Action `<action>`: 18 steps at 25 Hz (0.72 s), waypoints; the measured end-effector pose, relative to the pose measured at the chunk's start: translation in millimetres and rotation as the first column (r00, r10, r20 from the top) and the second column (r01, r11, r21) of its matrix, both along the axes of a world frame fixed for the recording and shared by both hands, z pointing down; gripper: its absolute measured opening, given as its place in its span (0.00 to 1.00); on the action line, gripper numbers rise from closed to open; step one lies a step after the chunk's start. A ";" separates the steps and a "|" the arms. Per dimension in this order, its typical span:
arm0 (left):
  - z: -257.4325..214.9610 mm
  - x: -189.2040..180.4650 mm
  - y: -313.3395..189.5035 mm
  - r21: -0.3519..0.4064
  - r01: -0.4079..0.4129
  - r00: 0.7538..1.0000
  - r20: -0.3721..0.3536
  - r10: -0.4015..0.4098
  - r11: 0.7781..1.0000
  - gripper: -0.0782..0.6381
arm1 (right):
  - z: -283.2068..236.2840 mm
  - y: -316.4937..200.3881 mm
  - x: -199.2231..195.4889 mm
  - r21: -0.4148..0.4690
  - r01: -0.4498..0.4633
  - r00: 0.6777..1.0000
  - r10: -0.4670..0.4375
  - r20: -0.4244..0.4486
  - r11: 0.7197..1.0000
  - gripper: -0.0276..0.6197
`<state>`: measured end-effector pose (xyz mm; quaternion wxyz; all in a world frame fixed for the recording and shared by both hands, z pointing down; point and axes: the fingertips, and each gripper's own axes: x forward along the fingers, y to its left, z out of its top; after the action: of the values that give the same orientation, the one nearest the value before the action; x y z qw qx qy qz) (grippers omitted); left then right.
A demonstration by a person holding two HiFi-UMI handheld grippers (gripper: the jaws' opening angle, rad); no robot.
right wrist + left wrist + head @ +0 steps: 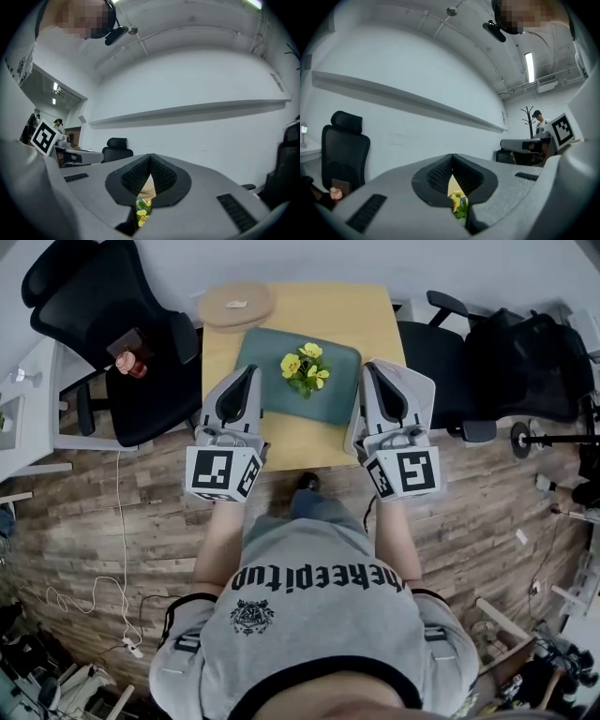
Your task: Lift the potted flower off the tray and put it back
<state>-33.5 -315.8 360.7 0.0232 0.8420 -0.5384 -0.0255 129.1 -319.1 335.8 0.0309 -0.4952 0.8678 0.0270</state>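
A potted plant with yellow flowers (305, 368) stands on a dark green tray (342, 357) on the wooden table (375, 310). My left gripper (250, 373) hangs over the tray's left edge, left of the flower and apart from it. My right gripper (367, 369) is over the tray's right edge, also apart from the flower. Both point away from me, jaws closed tip to tip with nothing between them. In the left gripper view, the flower (458, 202) shows through the gap below the shut jaws. The right gripper view shows the flower (142, 212) the same way.
A round wooden board (236, 304) lies at the table's far left corner. A black office chair (112, 324) with a small pink-topped object (129, 362) on its seat stands left of the table. Another black chair (441, 343) and a black bag (530, 362) stand to the right.
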 end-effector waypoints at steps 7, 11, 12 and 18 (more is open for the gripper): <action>83.3 17.5 -3.7 -0.199 -0.034 0.997 0.056 0.046 0.979 0.12 | 15.0 -5.4 3.7 -0.032 0.008 1.000 -0.008 0.002 0.999 0.05; 129.2 30.4 -3.2 -0.293 -0.069 0.989 0.105 0.104 0.954 0.13 | 21.3 -5.6 9.5 -0.045 -0.002 1.000 0.002 0.000 0.999 0.05; 139.7 34.0 -3.4 -0.315 -0.082 0.986 0.113 0.123 0.946 0.17 | 22.7 -5.8 11.4 -0.049 -0.006 1.000 0.006 -0.002 0.999 0.05; 194.0 52.3 -7.4 -0.427 -0.130 0.965 0.153 0.213 0.895 0.37 | 29.7 -5.8 25.8 -0.066 -0.031 0.999 0.030 -0.015 0.997 0.05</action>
<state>18.8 -323.2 554.7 0.1500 0.8606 -0.4546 0.1739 154.9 -325.0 365.4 0.0080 -0.5089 0.8608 0.0019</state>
